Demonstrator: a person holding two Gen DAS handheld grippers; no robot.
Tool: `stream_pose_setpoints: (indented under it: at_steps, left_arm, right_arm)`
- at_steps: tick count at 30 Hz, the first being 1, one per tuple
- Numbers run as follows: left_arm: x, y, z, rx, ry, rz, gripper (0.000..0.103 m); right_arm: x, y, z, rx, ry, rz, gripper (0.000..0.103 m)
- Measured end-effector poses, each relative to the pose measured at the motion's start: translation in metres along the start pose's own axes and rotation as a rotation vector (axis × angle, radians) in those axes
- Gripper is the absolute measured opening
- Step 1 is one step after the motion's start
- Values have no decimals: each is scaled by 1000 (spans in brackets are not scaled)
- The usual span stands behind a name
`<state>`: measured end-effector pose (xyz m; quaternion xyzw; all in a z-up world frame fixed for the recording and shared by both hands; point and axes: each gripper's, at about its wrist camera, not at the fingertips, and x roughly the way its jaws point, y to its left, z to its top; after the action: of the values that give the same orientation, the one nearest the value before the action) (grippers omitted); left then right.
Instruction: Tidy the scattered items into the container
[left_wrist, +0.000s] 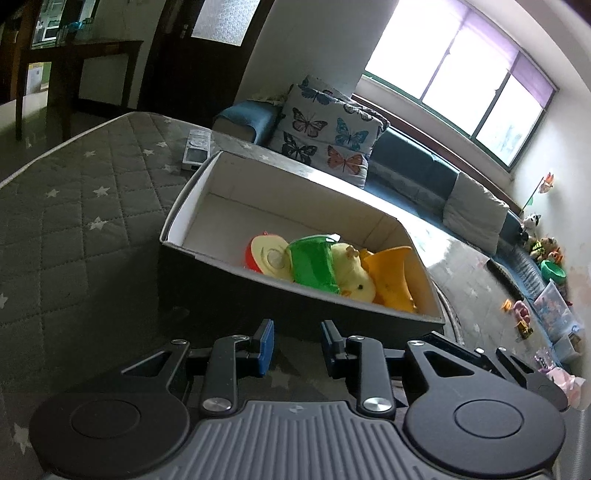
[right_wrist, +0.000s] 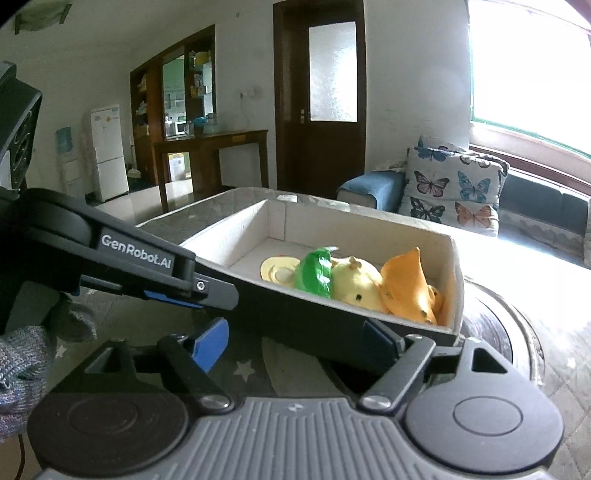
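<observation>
Cardboard box (left_wrist: 207, 236), dark outside and white inside, sits on a grey quilted mattress (left_wrist: 85, 206) printed with stars. At its near end lie a red-and-cream disc toy (left_wrist: 267, 256), a green toy (left_wrist: 314, 264), a yellow plush chick (left_wrist: 352, 273) and an orange toy (left_wrist: 393, 277), touching one another. Left tool (left_wrist: 297, 341) hangs just before the box, jaws parted, empty. Right tool (right_wrist: 295, 339) gapes wide, empty. Beyond stand a butterfly cushion (left_wrist: 325, 133), a blue sofa (left_wrist: 413, 166) and a bright window (left_wrist: 458, 70).

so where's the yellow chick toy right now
In both wrist views the yellow chick toy lies inside the box, between the green toy and the orange toy.
</observation>
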<state>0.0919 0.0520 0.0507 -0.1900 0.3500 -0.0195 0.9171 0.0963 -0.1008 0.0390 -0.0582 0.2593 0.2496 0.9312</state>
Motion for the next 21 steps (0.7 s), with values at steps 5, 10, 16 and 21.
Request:
stream_pose_setpoints:
  at_steps: [5,10,16,21]
  left_arm:
    - [-5,-2,-7,21,-4,28,32]
    - [-10,-1,-15,31,-3,49,32]
    - [-14,-2,-23,45,14,67,32]
    - [-17,0,-29,39,19,82,31]
  right_arm:
    - [-6,-1,-5,4,-5,-24,95]
    - [-12,2,-10,-10,-7,-49,103]
    - [-17,6,-13,-7,-11,-62,103]
    - [-24,8,-15,3,-19,-78,103]
